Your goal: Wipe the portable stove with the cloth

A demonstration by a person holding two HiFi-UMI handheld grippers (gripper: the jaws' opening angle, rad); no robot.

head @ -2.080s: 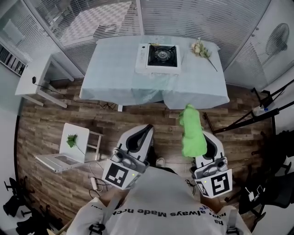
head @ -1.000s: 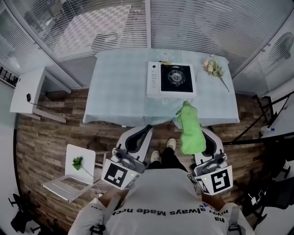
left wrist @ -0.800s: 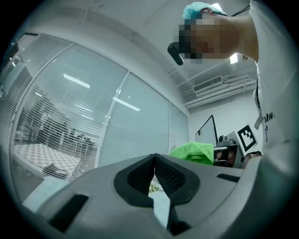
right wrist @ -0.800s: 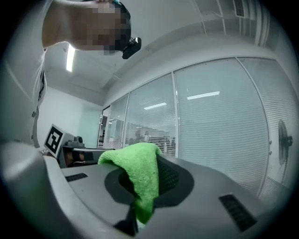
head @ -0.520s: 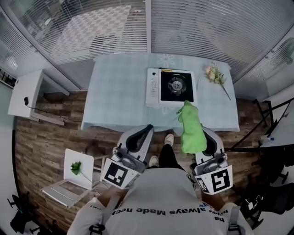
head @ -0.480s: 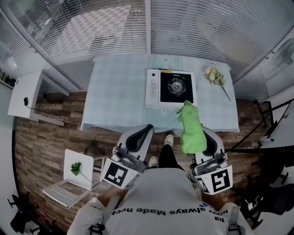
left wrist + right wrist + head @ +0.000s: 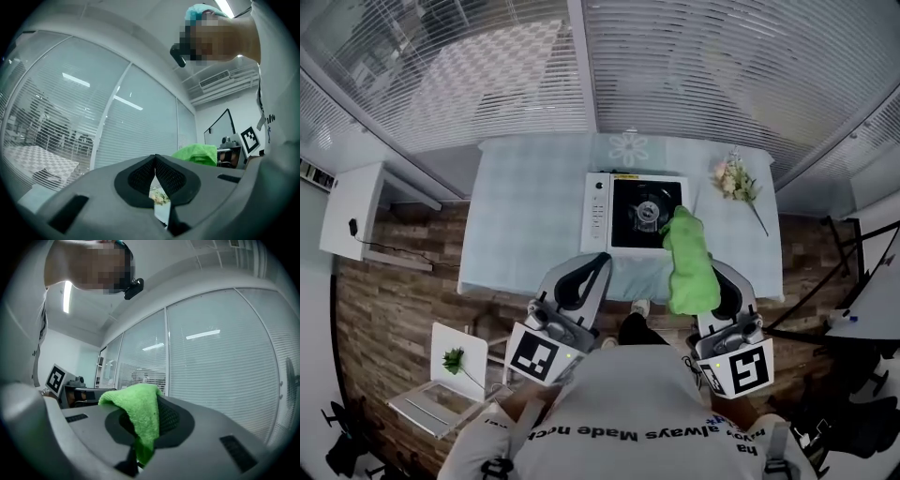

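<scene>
The portable stove (image 7: 636,214), white with a black burner top, sits on the light-blue tablecloth (image 7: 525,225). A green cloth (image 7: 689,262) is draped over my right gripper (image 7: 705,272), which is shut on it. Its far end overlaps the stove's right front corner in the head view. In the right gripper view the green cloth (image 7: 142,414) is clamped between the jaws and hangs down. My left gripper (image 7: 598,261) is at the table's front edge, left of the cloth. Its pads (image 7: 142,174) are pressed together on nothing. The green cloth (image 7: 197,153) shows to its right.
A bunch of flowers (image 7: 733,179) lies on the table right of the stove. Glass walls with blinds stand behind the table. A white side table (image 7: 352,208) is at the left, and a low white shelf with a green sprig (image 7: 451,359) stands on the wood floor.
The table and stove have come closer and now lie just ahead of both grippers. The grippers keep the same pose, with the cloth still in the right one.
</scene>
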